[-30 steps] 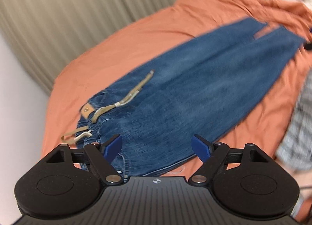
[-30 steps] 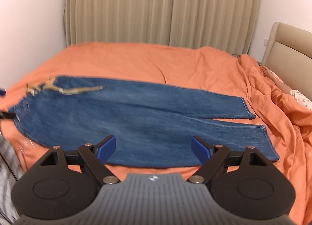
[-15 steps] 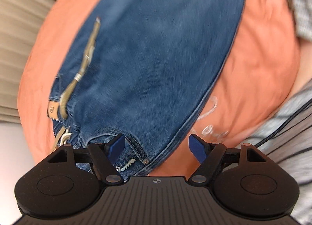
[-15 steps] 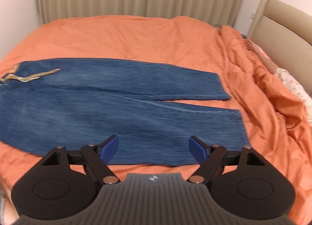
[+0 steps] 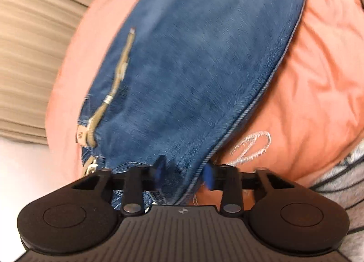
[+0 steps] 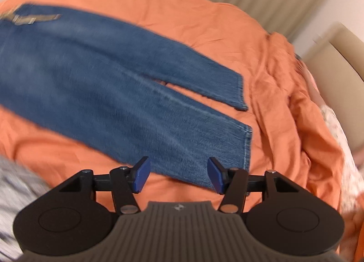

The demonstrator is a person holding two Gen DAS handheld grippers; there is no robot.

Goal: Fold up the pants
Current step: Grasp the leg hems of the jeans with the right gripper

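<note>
Blue jeans [image 5: 193,68] lie flat on an orange bedspread [image 5: 318,80], with a tan belt [image 5: 113,89] at the waist. My left gripper [image 5: 184,171] sits at the near waist corner, its blue pads [image 5: 160,167] close together with denim bunched between them. In the right wrist view the jeans [image 6: 102,80] stretch left to right with both leg hems on the right. My right gripper [image 6: 178,174] is open, its pads [image 6: 141,174] straddling the near edge of the lower leg close to its hem [image 6: 248,148].
Beige curtains [image 5: 34,46] hang behind the bed [image 6: 182,7]. A padded headboard [image 6: 329,57] and a patterned pillow [image 6: 348,148] lie at the right. White embroidery [image 5: 252,146] marks the bedspread near my left gripper. Grey checked cloth [image 6: 13,182] is at the near left.
My left gripper dropped onto the waist corner and its pads closed in on the denim. My right gripper moved down and right to the lower leg hem, staying open.
</note>
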